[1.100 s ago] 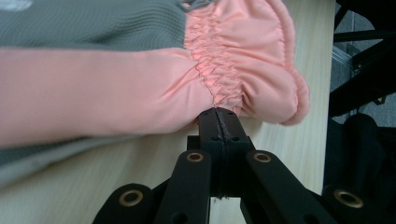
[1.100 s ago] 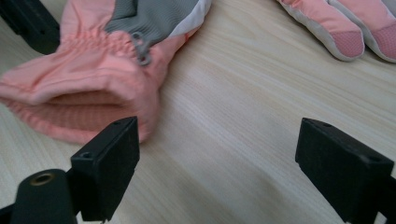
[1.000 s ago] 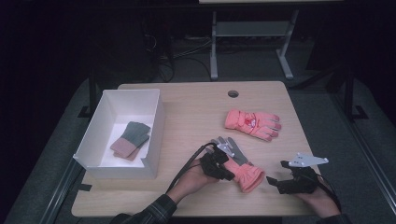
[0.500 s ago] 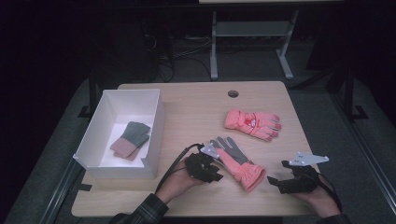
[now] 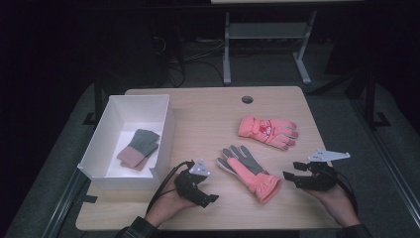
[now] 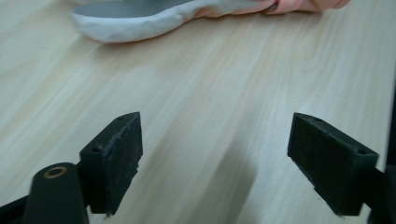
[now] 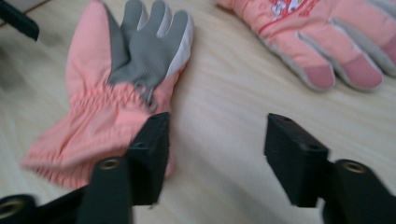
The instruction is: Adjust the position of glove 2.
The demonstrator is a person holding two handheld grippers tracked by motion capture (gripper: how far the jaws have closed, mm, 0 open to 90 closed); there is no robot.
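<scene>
no legible text, labels or numbers

A pink glove point(image 5: 249, 171) with a grey palm lies flat, palm up, cuff toward the table's near edge.

Both grippers are built in matte black, left gripper point(image 5: 212, 197) and right gripper point(image 5: 292, 171), with blocky square pads and a brass-ringed screw near each jaw base. Grey triangular plates are mounted on top, black cables trailed behind, dark sleeves worn.
</scene>
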